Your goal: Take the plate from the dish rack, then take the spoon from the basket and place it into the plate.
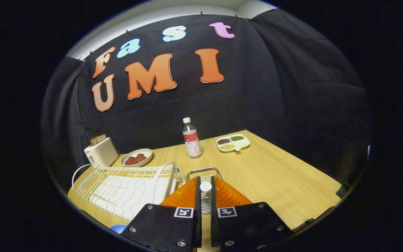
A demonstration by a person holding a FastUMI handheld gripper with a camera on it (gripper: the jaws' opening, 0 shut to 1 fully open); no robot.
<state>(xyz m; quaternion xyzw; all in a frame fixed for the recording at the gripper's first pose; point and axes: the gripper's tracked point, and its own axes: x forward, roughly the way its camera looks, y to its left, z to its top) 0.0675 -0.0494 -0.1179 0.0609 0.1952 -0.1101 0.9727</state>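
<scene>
My gripper (205, 182) is shut on the spoon (206, 200), a slim metal piece with a white end that stands upright between the two fingers. Right under and ahead of the fingers lies the ribbed orange plate (229, 196), flat on the wooden table, with the spoon hanging over its middle. Just beyond the plate stands the small wire basket (203, 171). The white wire dish rack (124, 187) sits left of the plate and holds no dishes.
A white toaster (100, 151) and a bowl of brown food (136, 158) stand behind the rack. A water bottle (191, 138) and a divided white tray of beans (233, 142) are further back. A blue object (118, 228) lies by the left finger.
</scene>
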